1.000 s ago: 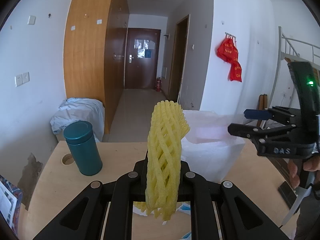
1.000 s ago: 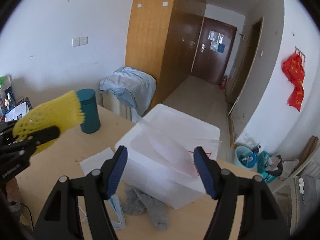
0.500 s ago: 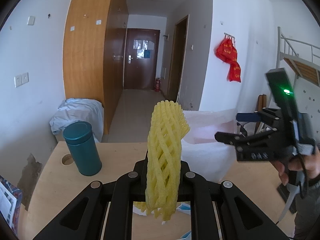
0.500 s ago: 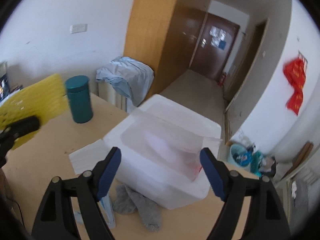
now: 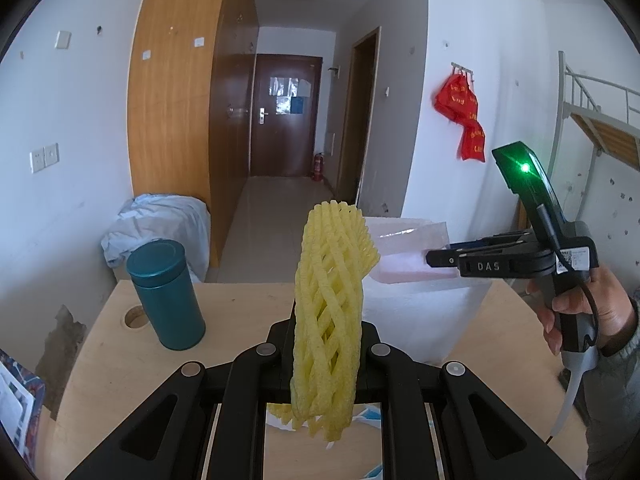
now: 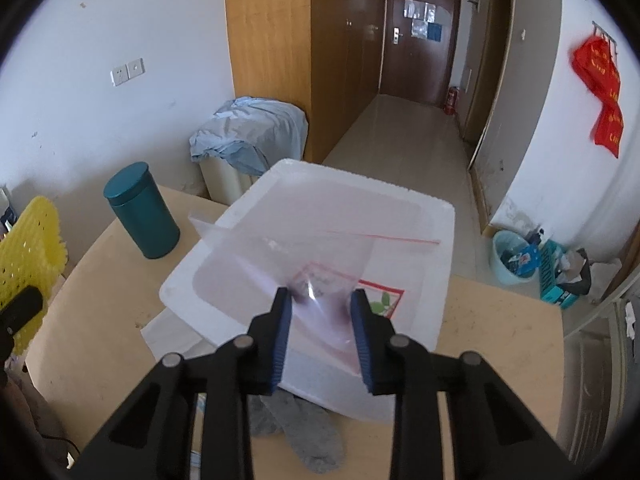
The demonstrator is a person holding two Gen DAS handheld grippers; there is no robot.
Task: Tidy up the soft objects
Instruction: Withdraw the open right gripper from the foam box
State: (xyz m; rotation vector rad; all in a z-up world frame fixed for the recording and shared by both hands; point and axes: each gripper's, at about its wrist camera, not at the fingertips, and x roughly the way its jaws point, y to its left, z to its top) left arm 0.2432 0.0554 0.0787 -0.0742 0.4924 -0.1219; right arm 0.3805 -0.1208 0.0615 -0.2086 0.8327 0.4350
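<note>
The left gripper [image 5: 326,344] pinches the yellow foam net [image 5: 330,312] upright, while the right gripper [image 6: 320,316] — jaws just closing — straddles the clear zip bag [image 6: 296,248] over the white foam box [image 6: 436,280] at twelve o'clock, seemingly not yet clamped.

Yellow foam net [image 5: 328,312] stands upright; clear bag [image 6: 288,248] lies over the white box [image 6: 440,240].

L tongs [image 5: 326,344] clamped tight; R tongs [image 6: 320,300] just been closing, angled down.
</note>
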